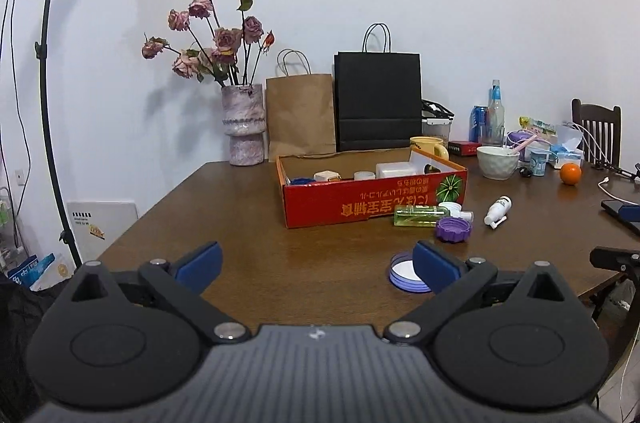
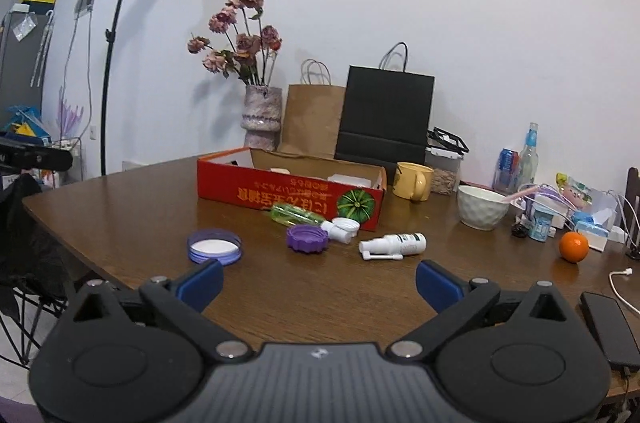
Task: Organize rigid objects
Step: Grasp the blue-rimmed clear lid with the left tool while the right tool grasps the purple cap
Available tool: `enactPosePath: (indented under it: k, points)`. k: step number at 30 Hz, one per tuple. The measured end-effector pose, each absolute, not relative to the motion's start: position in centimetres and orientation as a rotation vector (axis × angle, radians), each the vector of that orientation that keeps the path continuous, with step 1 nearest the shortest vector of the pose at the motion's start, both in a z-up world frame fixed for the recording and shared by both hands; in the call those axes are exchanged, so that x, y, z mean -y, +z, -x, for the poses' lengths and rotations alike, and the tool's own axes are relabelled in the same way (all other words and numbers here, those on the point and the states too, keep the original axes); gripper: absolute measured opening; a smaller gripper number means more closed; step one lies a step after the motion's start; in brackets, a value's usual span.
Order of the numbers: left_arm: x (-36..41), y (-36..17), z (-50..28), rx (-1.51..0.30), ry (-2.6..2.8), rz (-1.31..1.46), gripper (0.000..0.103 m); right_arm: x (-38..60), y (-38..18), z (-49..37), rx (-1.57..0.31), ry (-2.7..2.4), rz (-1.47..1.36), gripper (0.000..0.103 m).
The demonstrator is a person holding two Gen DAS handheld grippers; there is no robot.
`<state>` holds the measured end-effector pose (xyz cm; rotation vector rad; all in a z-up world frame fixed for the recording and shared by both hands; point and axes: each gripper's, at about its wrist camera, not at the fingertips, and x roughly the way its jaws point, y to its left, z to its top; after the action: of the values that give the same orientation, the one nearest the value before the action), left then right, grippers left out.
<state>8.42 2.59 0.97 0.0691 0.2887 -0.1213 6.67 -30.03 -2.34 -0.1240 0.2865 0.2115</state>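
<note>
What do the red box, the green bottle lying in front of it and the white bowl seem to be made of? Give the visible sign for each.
Red box: probably cardboard, matte print outside, raw brown inner walls.
Green bottle: likely clear plastic, possibly glass; glossy, light passes through.
White bowl: looks like glazed ceramic; smooth sheen, thick rim, dimpled wall.

The shallow cardboard box (image 2: 288, 193) is red outside with orange lettering and a green striped pumpkin picture (plain brown inside). On the dark brown wooden tabletop (image 2: 300, 295) lie a clear green plastic bottle (image 2: 296, 215), a purple scalloped lid (image 2: 307, 238), a lavender-rimmed round lid (image 2: 215, 246) with white centre, and a white spray bottle (image 2: 394, 245).
</note>
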Motion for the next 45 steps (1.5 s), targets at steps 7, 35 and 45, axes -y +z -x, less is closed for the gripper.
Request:
enactPosePath:
  k: [7,35,45]
  points:
    - [-0.2,-2.1,-10.9,-0.321,-0.104,-0.064,0.103,30.3,-3.9,-8.8,-0.331,0.208,0.1,0.103]
    - [8.1,-7.2,-22.9,-0.515,-0.178,-0.06,0.102,27.1,-5.6,-26.0,-0.52,0.259,-0.019,0.092]
    - [8.3,-7.6,-23.8,-0.532,-0.184,-0.068,0.068,24.9,-6.2,-30.5,-0.622,0.266,-0.007,0.075]
